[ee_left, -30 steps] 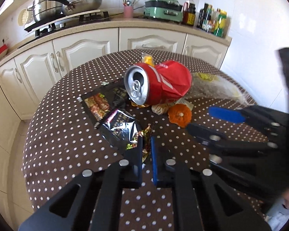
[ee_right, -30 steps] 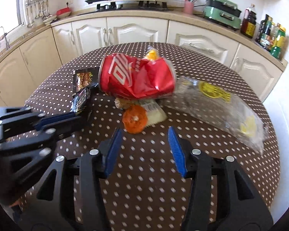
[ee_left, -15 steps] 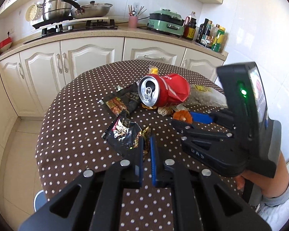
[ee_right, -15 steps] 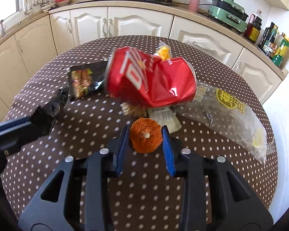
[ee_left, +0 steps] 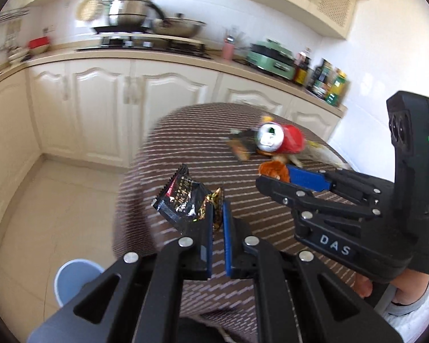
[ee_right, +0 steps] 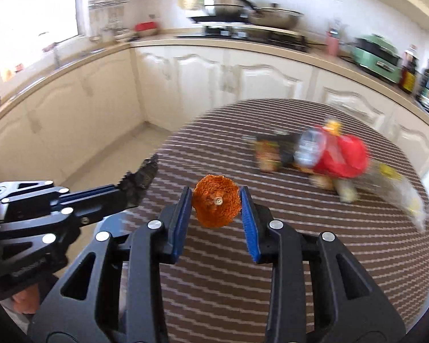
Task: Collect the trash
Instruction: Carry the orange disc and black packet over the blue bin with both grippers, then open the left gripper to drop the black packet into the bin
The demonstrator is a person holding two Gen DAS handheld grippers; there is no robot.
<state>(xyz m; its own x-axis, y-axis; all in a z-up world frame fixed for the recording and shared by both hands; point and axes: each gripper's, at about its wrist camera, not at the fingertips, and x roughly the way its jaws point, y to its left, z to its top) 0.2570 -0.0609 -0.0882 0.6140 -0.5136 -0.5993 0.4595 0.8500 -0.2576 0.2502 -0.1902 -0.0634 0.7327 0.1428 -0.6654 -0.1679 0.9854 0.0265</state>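
My left gripper (ee_left: pixel 218 208) is shut on a black snack wrapper (ee_left: pixel 183 197), lifted off the dotted table (ee_left: pixel 186 148) near its left edge. That wrapper (ee_right: pixel 140 178) also shows in the right wrist view, sticking out of the left gripper (ee_right: pixel 118 193). My right gripper (ee_right: pixel 216 193) is shut on an orange peel (ee_right: pixel 216 204), held above the table (ee_right: pixel 271 257). The same peel (ee_left: pixel 273 168) and right gripper (ee_left: pixel 274 173) appear in the left wrist view. A crushed red can (ee_left: pixel 281 142) (ee_right: pixel 334 155) stays on the table with another wrapper (ee_right: pixel 268 154) and a clear plastic bag (ee_right: pixel 397 188).
A pale blue bin (ee_left: pixel 77 278) stands on the tiled floor below the table's left edge. Cream cabinets (ee_left: pixel 100 108) and a counter with pots (ee_left: pixel 146 20), a green cooker (ee_left: pixel 271 58) and bottles (ee_left: pixel 326 81) run behind. A person's knee (ee_left: pixel 409 294) is at lower right.
Both grippers pulled back from the trash pile and swung left. The left one lifted the black wrapper off the table. The right one closed on the orange peel and raised it.
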